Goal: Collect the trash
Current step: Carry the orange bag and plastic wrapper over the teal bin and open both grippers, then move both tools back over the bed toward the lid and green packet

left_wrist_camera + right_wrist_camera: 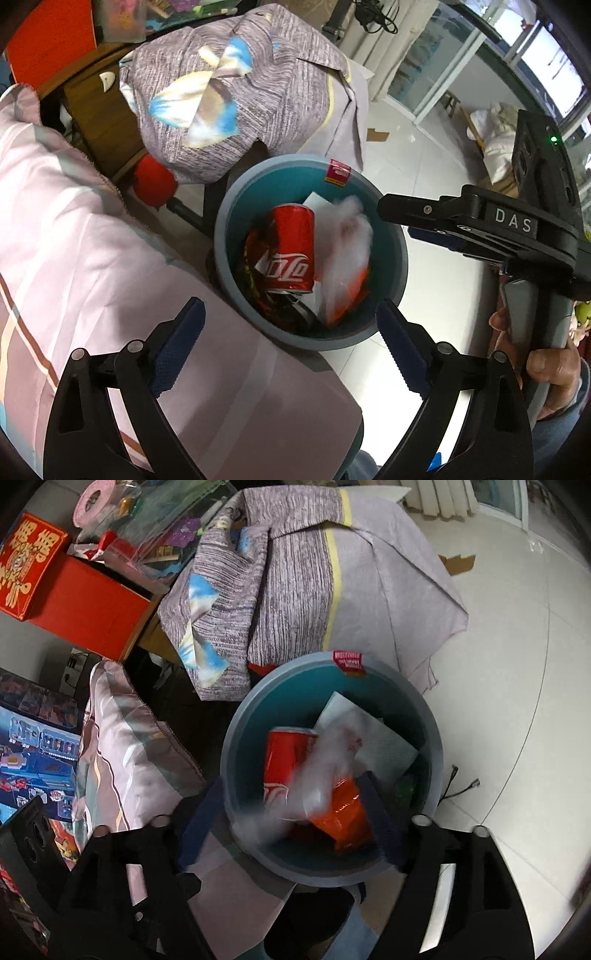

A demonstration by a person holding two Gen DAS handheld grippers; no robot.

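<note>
A round blue-grey bin [312,334] stands on a pale tiled floor [424,155], teal inside. In it lie a red cola can [291,247] on its side, a white and orange plastic bag [345,254], blurred as if in the middle of falling, dark crumpled wrappers [255,280] under the can, and a flat white sheet [369,734] against the far wall. A small red label [338,171] sits on the far rim.

The left gripper [290,350] hovers above the bin's near rim, jaws spread wide, nothing between its blue pads [177,350]. The right gripper [291,819] comes in from the side, also over the bin. Its jaws stand apart, and the bag lies loose below and between them, seemingly not pinched. A hand [546,365] grips its grey handle.

Just beside the bin, a pink striped quilt [74,240] bulges over the near side; a grey bundle of bedding [240,92] overhangs the far side. Beyond are a wooden cabinet [99,122], a red box [85,609] and cluttered packets.

Risks, as I judge them: the bag is light and may catch on the rim or drift out onto the floor. The two grippers sit close together and could knock each other. The quilt presses near the rim, so a careless move might tip the bin or drag cloth into it.
</note>
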